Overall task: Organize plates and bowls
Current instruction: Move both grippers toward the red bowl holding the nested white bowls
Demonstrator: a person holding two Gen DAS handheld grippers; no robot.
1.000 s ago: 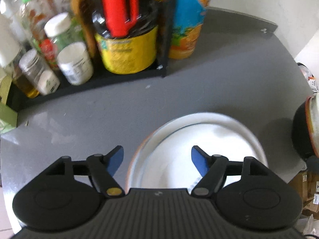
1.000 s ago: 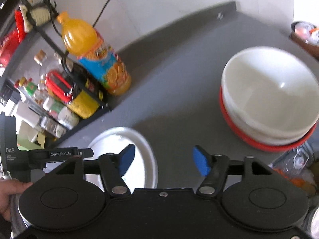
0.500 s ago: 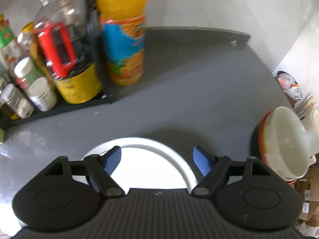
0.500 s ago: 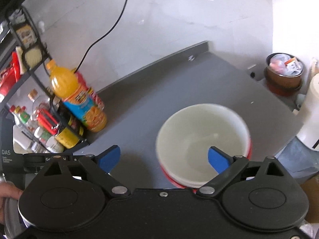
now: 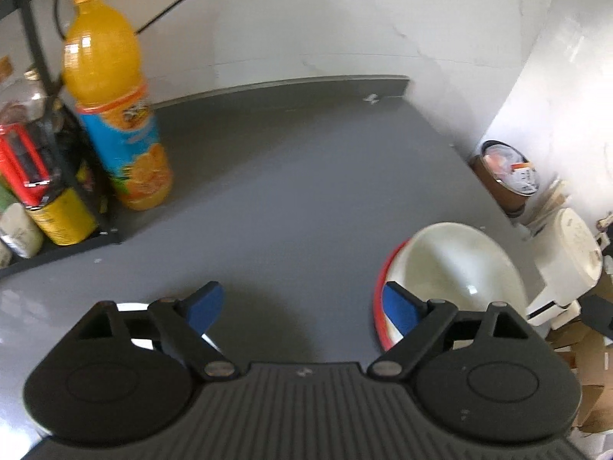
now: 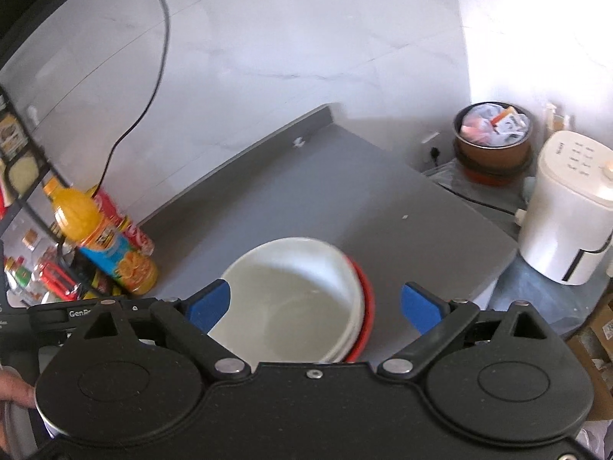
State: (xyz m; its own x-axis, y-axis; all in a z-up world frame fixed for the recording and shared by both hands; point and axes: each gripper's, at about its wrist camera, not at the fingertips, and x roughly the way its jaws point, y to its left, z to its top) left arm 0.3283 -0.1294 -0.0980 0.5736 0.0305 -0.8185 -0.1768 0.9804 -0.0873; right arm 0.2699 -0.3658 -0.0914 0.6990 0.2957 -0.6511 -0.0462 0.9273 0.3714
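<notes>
Near the right edge of the grey counter [image 6: 345, 176], toward its front, a stack of white bowls [image 6: 291, 291] sits nested in a red-rimmed bowl [image 6: 366, 306] at the bottom. The right gripper [image 6: 316, 304] hangs above this stack with its blue fingertips [image 6: 208, 303] spread wide and nothing between them; one tip lies over the stack's left rim, the other over bare counter just right of it. In the left wrist view the same white bowls [image 5: 456, 268] appear at the lower right, with the red rim [image 5: 383, 280] showing on their left side. The left gripper [image 5: 302, 306] is released as well, fingers wide apart and empty, its right tip in front of the stack's rim. Under its left finger a sliver of a white plate [image 5: 141, 341] shows at the front of the counter, mostly hidden by the gripper body. At the left edge a person's fingers [image 6: 15, 387] are just visible in the right wrist view.

Toward the back left stands an orange juice bottle [image 5: 115, 103] beside a black wire rack [image 5: 49, 176] of jars and cans. Beyond the right edge of the counter are a brown bin [image 6: 494, 138] holding rubbish and a white appliance [image 6: 571, 207]. A black cable [image 6: 153, 61] runs down the pale wall.
</notes>
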